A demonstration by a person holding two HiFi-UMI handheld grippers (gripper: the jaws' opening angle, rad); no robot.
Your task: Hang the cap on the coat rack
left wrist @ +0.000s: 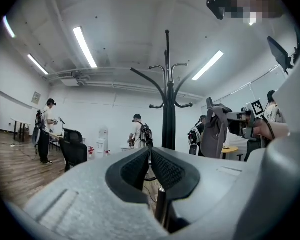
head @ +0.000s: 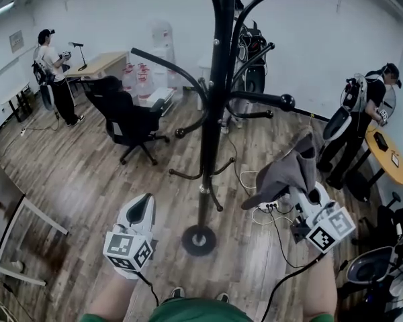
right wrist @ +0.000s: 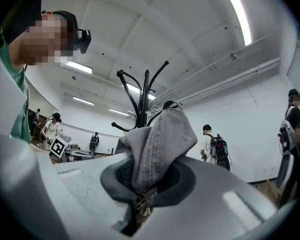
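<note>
Right gripper (head: 297, 194) is clamped on the cap (head: 282, 173). Its own view shows the 2 jaws pinching a fold of grey fabric low down, with the cap (right wrist: 157, 144) standing up from the right gripper (right wrist: 142, 181) and drooping over to the left.

The cap is off the rack (head: 215, 113), held in the air to the right of its pole. The nearest hook (head: 287, 101), a dark arm ending in a ball, sits above the cap and slightly toward the pole. In the right gripper view the rack (right wrist: 142, 99) rises directly behind the cap, so the gripper already faces it.

The cap's long axis runs from the jaws up and away from the person, roughly toward that hook. My judgement is that the coming move is a lift and a short reach forward to drop the crown over the ball end.

The right forearm reaches forward with the gripper tilted up. Left gripper (head: 140, 210) hangs low to the left of the pole, jaws together on nothing, and is farther from the cap.
</note>
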